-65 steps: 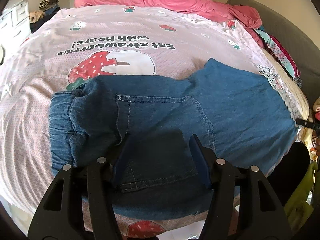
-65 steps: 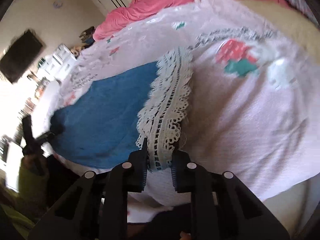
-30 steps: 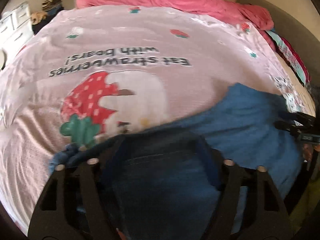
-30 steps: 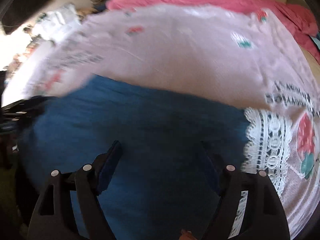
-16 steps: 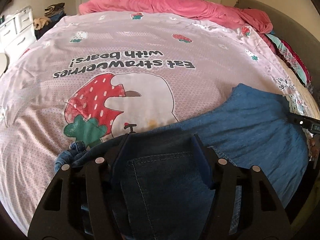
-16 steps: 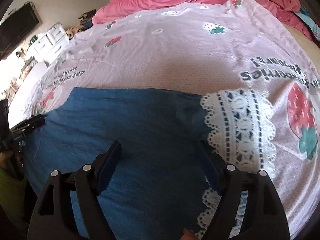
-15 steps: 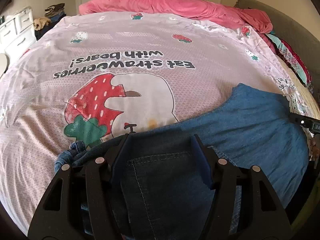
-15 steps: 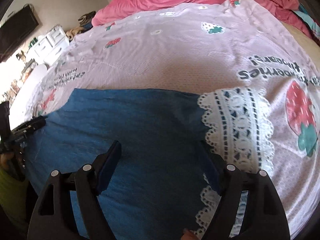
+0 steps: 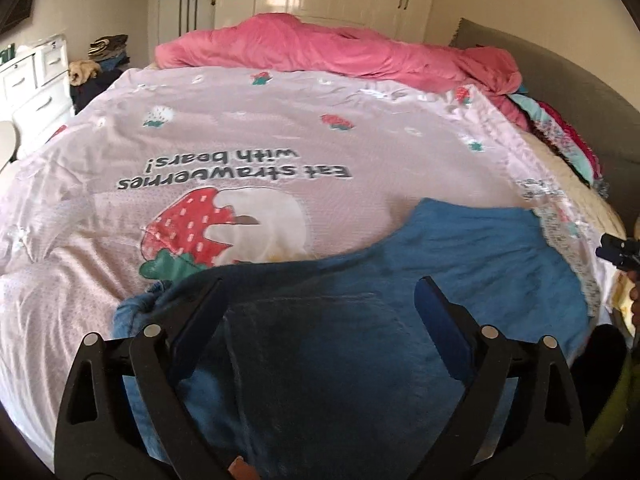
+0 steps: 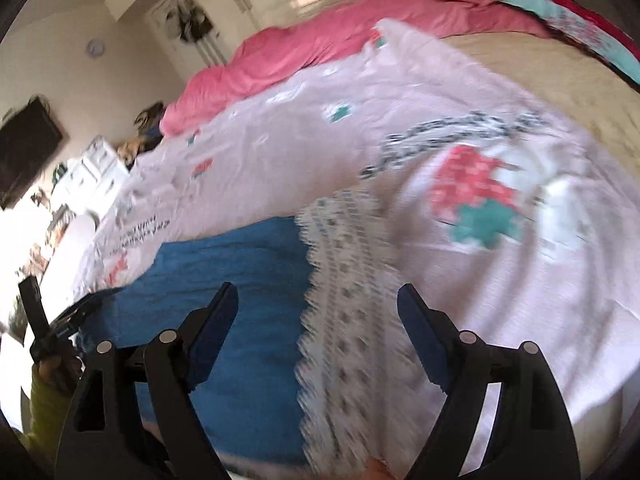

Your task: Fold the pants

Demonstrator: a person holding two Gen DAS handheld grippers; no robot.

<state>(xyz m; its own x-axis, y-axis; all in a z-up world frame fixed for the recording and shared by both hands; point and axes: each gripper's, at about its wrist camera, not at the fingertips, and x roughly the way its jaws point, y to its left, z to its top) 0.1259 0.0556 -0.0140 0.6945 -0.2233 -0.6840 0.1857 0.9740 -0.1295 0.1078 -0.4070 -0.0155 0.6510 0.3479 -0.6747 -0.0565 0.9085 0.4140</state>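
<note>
Blue denim pants (image 9: pixel 460 264) lie flat on a pink strawberry bedspread (image 9: pixel 280 136), waistband at the left, legs running right to a white lace cuff (image 9: pixel 560 236). My left gripper (image 9: pixel 320 296) is open and empty, hovering over the back pocket near the waist. In the right wrist view the pants (image 10: pixel 232 264) end in the lace cuff (image 10: pixel 348 280). My right gripper (image 10: pixel 318 300) is open and empty above that cuff. The view is blurred.
A pink duvet (image 9: pixel 328 48) is bunched at the far side of the bed. Colourful clothes (image 9: pixel 560 132) lie by the grey headboard (image 9: pixel 568 80) at right. White drawers (image 9: pixel 32 88) stand at left. The bed's near edge is just below both grippers.
The right gripper let go of the lace cuff and opened, then swung right over the cuff. The left gripper stayed open and drew back slightly above the pocket.
</note>
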